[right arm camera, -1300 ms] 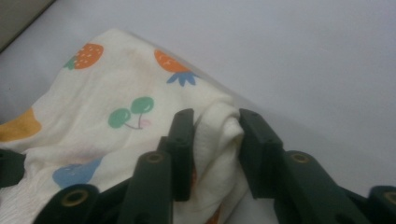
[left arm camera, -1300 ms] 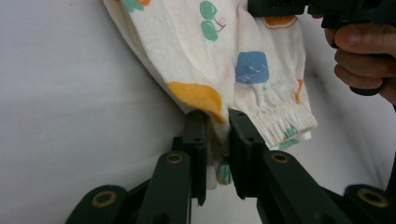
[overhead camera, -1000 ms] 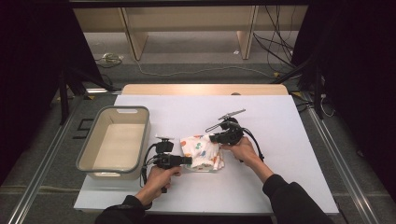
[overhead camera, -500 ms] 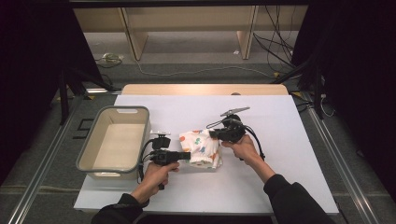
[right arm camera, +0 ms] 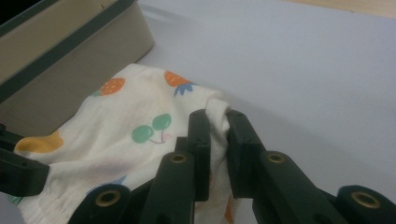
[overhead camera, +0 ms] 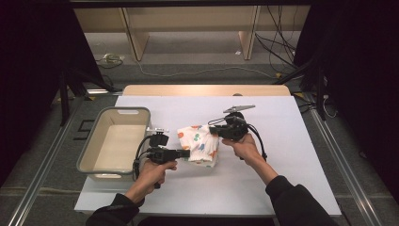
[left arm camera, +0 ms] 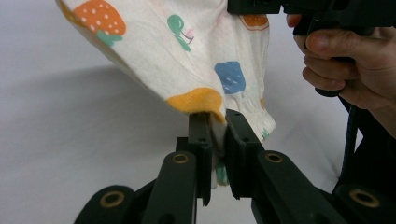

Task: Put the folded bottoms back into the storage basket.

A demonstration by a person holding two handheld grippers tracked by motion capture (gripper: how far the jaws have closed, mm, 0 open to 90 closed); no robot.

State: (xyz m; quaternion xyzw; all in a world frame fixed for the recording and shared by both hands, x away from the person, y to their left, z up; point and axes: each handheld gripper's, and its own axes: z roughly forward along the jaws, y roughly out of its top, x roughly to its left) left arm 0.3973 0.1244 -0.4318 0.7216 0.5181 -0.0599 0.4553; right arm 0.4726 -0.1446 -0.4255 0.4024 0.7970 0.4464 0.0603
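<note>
Both grippers clamp the white fruit-printed cloth garment (overhead camera: 200, 145): left gripper (left arm camera: 215, 135) pinching its near hem, right gripper (right arm camera: 215, 122) its far edge; lifted since a second ago, stretched between them beside the beige plastic bin (overhead camera: 96, 141); binning likely next.

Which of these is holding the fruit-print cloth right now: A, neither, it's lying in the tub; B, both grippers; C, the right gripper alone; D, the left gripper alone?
B: the left gripper and the right gripper each have their jaws pinched on an edge of the cloth, beside the tub.
</note>
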